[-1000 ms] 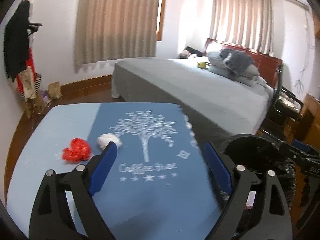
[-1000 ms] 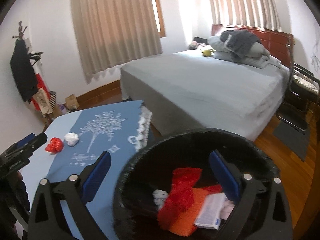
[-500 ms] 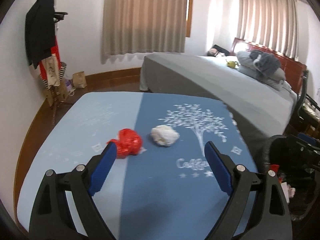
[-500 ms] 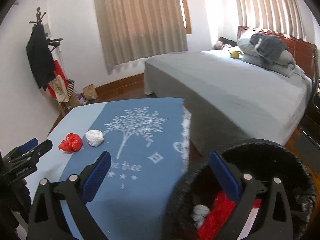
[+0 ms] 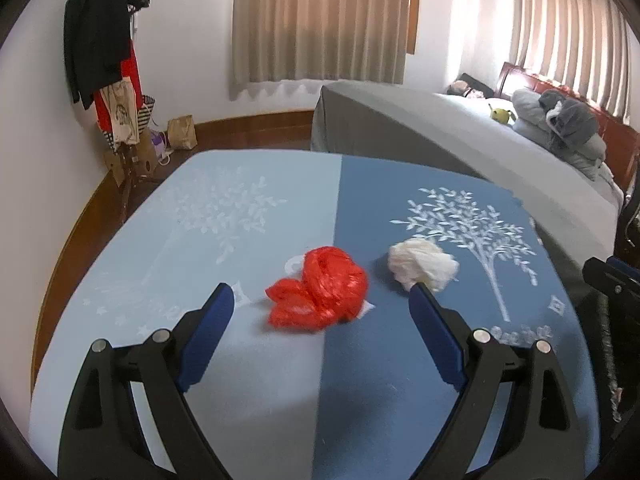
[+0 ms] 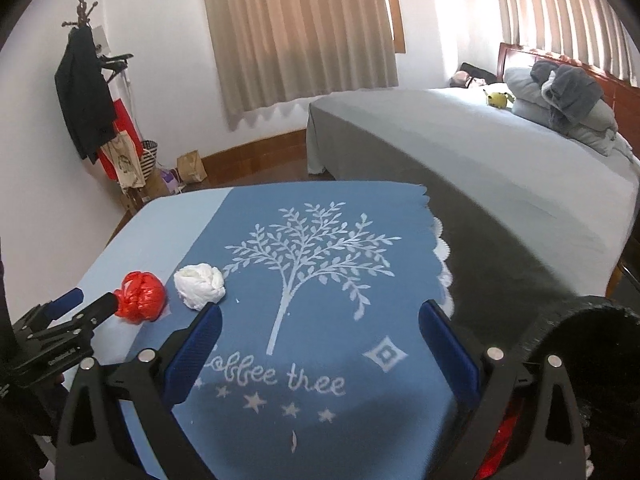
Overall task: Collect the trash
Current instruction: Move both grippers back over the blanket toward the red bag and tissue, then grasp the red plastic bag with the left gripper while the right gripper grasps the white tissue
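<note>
A crumpled red plastic bag [image 5: 320,290] lies on the blue tablecloth [image 5: 248,380], with a white crumpled wad [image 5: 422,265] just to its right. My left gripper [image 5: 320,304] is open and empty, its jaws wide to either side of the red bag, just short of it. In the right wrist view the red bag [image 6: 140,296] and the white wad [image 6: 200,286] lie at the left, with the left gripper [image 6: 86,304] beside the bag. My right gripper [image 6: 320,320] is open and empty over the tree print. A black bin [image 6: 592,380] stands at the lower right.
A grey bed [image 5: 460,148] with pillows stands behind the table on the right. A coat rack [image 5: 104,60] with bags is at the left wall. The table's lace edge [image 6: 442,256] faces the bed.
Both grippers have swung left from the bin to the table. The left gripper has closed in on the red bag, which now sits between its open jaws. The bin has slid to the right edge.
</note>
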`<state>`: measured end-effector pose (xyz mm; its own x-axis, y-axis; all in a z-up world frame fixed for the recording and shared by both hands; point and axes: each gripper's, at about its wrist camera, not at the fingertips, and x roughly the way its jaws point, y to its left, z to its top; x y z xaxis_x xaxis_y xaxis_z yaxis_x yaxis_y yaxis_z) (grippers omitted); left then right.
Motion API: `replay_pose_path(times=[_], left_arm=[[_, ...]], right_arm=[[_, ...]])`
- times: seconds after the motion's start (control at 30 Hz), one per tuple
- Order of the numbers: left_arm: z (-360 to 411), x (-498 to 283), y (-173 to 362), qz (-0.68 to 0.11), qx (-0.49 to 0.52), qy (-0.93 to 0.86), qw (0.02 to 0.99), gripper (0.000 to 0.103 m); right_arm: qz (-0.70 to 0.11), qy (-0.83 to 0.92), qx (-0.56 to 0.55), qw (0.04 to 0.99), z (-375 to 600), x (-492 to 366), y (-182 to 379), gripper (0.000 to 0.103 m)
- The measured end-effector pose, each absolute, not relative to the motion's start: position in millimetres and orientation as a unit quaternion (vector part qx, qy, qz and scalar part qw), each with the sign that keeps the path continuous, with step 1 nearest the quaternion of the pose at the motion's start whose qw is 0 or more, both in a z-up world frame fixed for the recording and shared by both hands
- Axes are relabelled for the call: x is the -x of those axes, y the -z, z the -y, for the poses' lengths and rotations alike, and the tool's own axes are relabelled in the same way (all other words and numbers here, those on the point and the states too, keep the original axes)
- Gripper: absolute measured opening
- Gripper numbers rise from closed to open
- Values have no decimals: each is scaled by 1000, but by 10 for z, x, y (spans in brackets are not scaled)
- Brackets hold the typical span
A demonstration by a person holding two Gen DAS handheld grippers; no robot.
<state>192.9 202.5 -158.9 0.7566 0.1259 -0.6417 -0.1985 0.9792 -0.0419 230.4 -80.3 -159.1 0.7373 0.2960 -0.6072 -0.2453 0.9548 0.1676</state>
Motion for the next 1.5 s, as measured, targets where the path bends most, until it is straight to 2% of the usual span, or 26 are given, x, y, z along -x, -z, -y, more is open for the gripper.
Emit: replay_pose_path(times=[0.53,0.77,0.83,0.93,1.5], left_arm=[[-2182,-2396,1919,-386,71,-81,916,85],[-2205,-2498,2012,-418,74,-74,903,66],[-2203,-2495,2007,-416,71,-74,904,50],[-2217,-2471,1983,-411,76,-69,906,43],[-2707,-2275,1845,-389,79,-114,911,41]], right_arm=[[-354,-148,-25,923,576,-2623,1845,97],[-360,-150,-25,921,552,-2638,1880,97],[-360,-151,-24,920,530,-2640,1879,97],[-360,-155,-24,920,489,-2640,1868,97],[-362,-200,-16,910,-220,-2809,1871,97]])
